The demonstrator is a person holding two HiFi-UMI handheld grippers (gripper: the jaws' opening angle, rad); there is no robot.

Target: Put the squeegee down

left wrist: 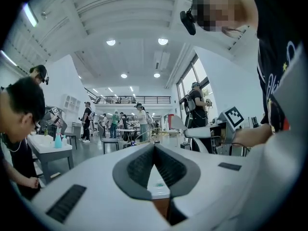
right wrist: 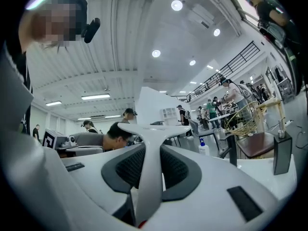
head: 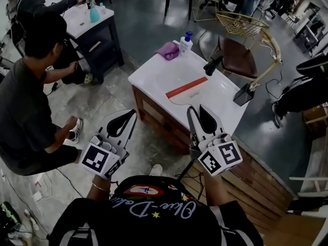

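The white worktop [head: 154,76] takes up most of the scene. The right gripper [head: 196,109] reaches level over its near edge and pinches the white handle of the squeegee [head: 187,87], whose red blade lies out toward the middle, likely ready to land. The left gripper [head: 130,115] idles off the near corner, jaws pressed together on nothing. A purple cloth [head: 168,50] and a pump bottle [head: 185,42] sit at the far corner, out of the way.

No text I can read for certain. White cursive lettering across the dark shirt [head: 154,209], upside down to me: letters not legible.
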